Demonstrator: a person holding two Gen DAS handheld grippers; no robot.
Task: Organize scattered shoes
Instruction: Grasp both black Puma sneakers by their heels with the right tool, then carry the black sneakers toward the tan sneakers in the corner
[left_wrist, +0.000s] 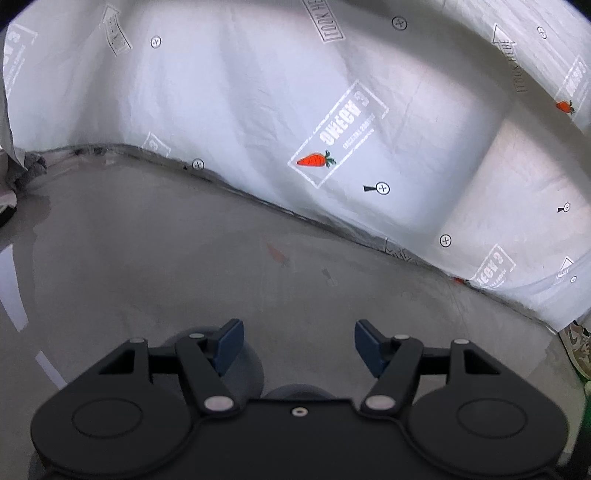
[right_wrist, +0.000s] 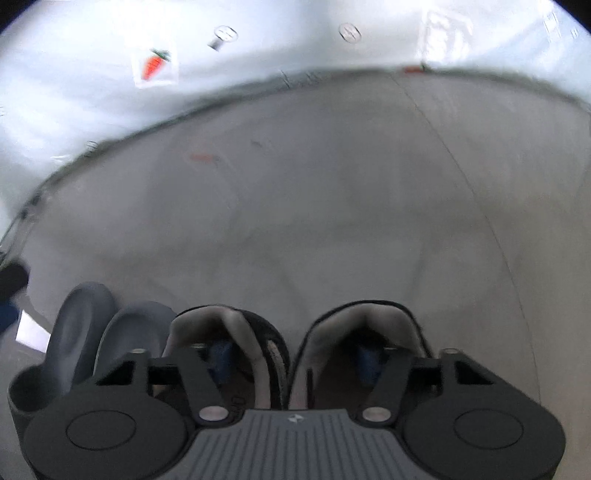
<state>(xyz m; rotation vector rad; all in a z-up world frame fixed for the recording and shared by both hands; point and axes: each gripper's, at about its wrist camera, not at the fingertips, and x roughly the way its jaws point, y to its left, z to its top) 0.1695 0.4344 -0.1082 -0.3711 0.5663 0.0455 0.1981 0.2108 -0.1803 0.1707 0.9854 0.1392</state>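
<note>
**Two claws over a grey floor, shoes at the right claw**

Left wrist view: my left claw (left_wrist: 299, 345) stands partly open, blue pads empty, above smooth grey floor (left_wrist: 147, 258) edged by a creased white printed sheet (left_wrist: 240, 92); a sneaker (left_wrist: 578, 349) lies far right.

Right wrist view: my right claw (right_wrist: 293, 356) has one finger inside each collar of two padded black shoes (right_wrist: 258, 343); grip unclear. Rounded grey slippers (right_wrist: 110, 325) sit beside them; open floor ahead.

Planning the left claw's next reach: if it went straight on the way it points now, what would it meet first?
Probably the bare grey floor: nothing lies between the open left claw and it. The printed white sheet hangs beyond; depth is unclear.
</note>
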